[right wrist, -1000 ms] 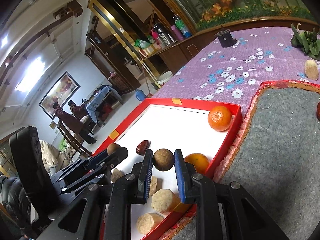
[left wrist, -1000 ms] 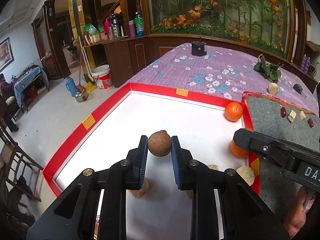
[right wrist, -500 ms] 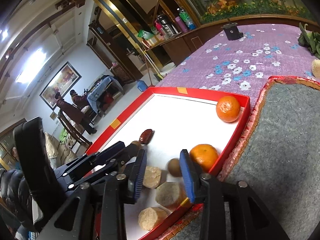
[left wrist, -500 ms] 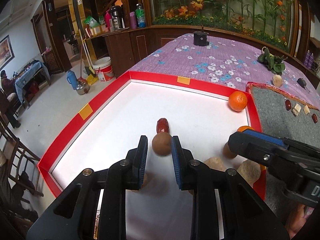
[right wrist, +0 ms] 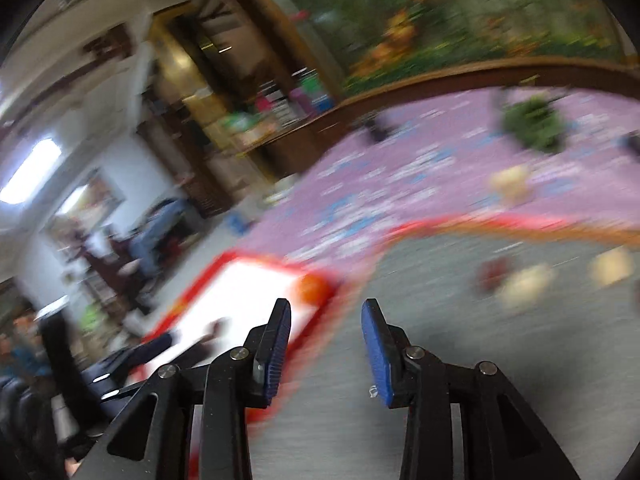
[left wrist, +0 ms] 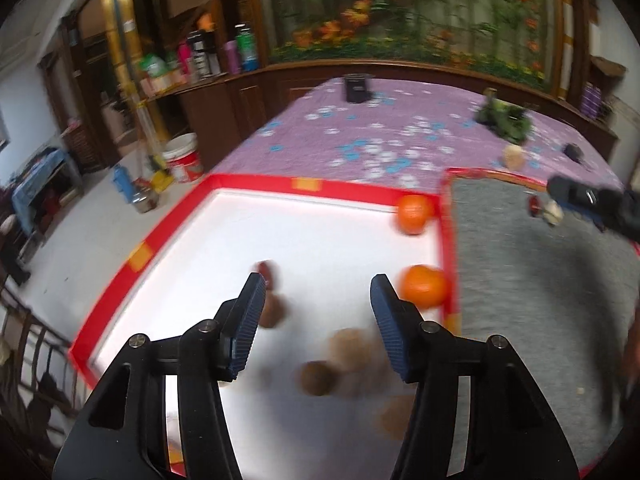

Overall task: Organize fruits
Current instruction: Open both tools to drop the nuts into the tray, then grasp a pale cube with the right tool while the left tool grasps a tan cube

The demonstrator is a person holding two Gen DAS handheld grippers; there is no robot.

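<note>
My left gripper [left wrist: 318,290] is open and empty above the red-rimmed white tray [left wrist: 256,182]. In the tray lie two oranges [left wrist: 415,213] [left wrist: 424,286], a red date [left wrist: 267,272], a brown round fruit [left wrist: 272,312] by the left finger, another brown one [left wrist: 316,378] and several blurred tan pieces [left wrist: 352,350]. My right gripper [right wrist: 326,314] is open and empty over the grey felt mat [right wrist: 460,320]; it shows in the left wrist view [left wrist: 580,200] too. On the mat lie a date [right wrist: 494,274] and pale pieces [right wrist: 528,284]. Both views are motion-blurred.
The tray and mat sit on a purple flowered tablecloth [left wrist: 380,136]. On it are a black cup [left wrist: 357,87], green vegetables [left wrist: 506,118] and a pale lump [left wrist: 513,156]. The table's left edge drops to the floor, where a white bucket [left wrist: 182,156] stands.
Both grippers have let go of their brown fruits, which now lie in the tray, and opened wide. The right gripper has swung right from the tray to over the mat.
</note>
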